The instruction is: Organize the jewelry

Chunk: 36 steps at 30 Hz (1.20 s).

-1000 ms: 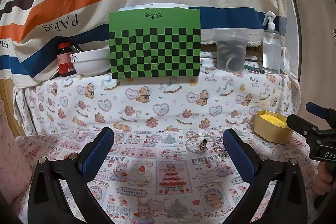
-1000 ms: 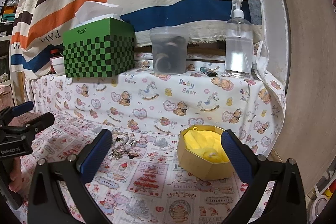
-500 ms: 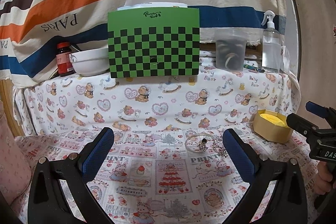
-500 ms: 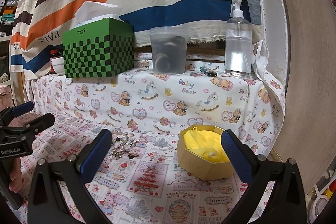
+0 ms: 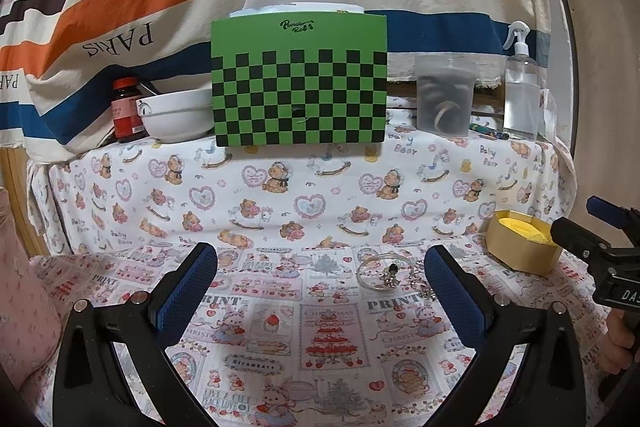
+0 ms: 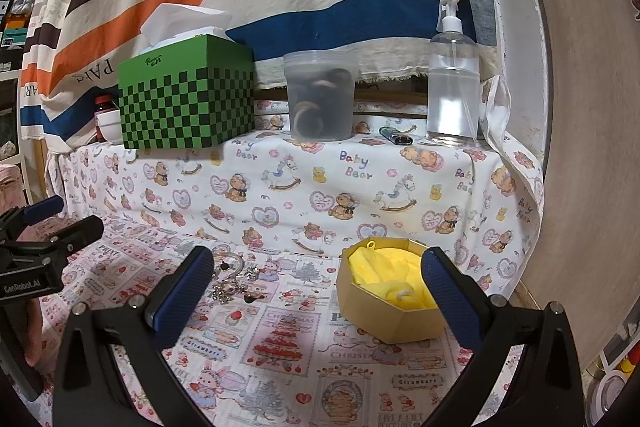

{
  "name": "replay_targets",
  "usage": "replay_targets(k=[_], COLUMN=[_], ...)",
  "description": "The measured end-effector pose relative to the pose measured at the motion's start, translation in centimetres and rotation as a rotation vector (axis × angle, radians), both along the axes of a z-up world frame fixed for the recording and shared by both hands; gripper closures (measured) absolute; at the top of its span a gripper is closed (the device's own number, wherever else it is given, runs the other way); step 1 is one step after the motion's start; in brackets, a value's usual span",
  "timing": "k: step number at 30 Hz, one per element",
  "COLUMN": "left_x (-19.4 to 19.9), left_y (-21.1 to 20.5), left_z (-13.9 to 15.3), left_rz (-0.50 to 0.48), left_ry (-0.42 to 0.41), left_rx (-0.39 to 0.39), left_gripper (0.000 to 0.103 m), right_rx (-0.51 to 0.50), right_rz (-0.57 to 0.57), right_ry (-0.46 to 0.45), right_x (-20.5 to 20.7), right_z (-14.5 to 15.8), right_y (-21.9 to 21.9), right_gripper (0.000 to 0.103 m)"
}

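**Both grippers spread over printed cloth; jewelry loose, box alongside**

Left wrist view: left gripper (image 5: 320,281) spread wide, blue pads (image 5: 186,293) apart, nothing between them. Silver bangle (image 5: 382,273) on the cloth (image 5: 280,307), lower centre-right, with a small dark charm inside its ring. Tangle of small metal pieces (image 5: 420,277) just beside it, partly hidden behind the right-hand pad. Gold box (image 5: 520,247) at right edge, yellow lining; contents not visible from this angle. Right gripper (image 5: 600,239) intrudes at far right, seen side-on.

Right wrist view: right gripper (image 6: 318,285) likewise spread, empty. Box (image 6: 388,307) now seen from above at lower centre-right, open, with crumpled yellow lining (image 6: 384,269) and a pale ring-like piece (image 6: 404,294) lying on it. Jewelry pile (image 6: 234,279) at lower left of centre, near the left-hand pad: curved silver bangle behind, chain links and a small dark bit in front, well apart from the box. Left gripper (image 6: 52,227) at left edge.

Shelf behind, both views: green checkered tissue box (image 5: 300,83), clear tub (image 6: 320,97), spray bottle (image 6: 452,79). Lighter (image 6: 396,139) clear only in right view; white bowl (image 5: 176,117) and red-capped jar (image 5: 126,111) plain only in left view.
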<state>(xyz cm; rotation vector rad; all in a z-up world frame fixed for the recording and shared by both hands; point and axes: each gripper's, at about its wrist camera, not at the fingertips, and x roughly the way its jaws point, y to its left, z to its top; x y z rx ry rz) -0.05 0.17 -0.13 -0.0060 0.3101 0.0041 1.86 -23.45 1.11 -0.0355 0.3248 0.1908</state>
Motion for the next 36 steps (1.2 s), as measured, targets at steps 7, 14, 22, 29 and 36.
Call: replay_targets(k=[7, 14, 22, 29, 36], left_x=[0.0, 0.0, 0.1, 1.2, 1.6], left_y=[0.0, 0.1, 0.1, 0.8, 2.0], left_z=[0.0, 0.1, 0.1, -0.3, -0.7], left_rz=[-0.008, -0.007, -0.004, 0.006, -0.001], left_ry=[0.003, 0.004, 0.007, 0.064, 0.110], left_rx=[-0.003, -0.003, -0.005, -0.041, -0.105], left_gripper=[0.001, 0.001, 0.001, 0.001, 0.001], right_rx=[-0.001, -0.003, -0.019, -0.028, -0.029], right_rz=[0.001, -0.001, -0.011, -0.014, 0.005], right_ry=[0.000, 0.001, 0.016, 0.012, 0.048], right_x=[0.0, 0.1, 0.2, 0.1, 0.5], right_z=[0.0, 0.0, -0.1, -0.1, -0.3], right_y=[0.0, 0.0, 0.2, 0.3, 0.3], right_gripper=[0.000, 0.000, 0.000, 0.000, 0.000])
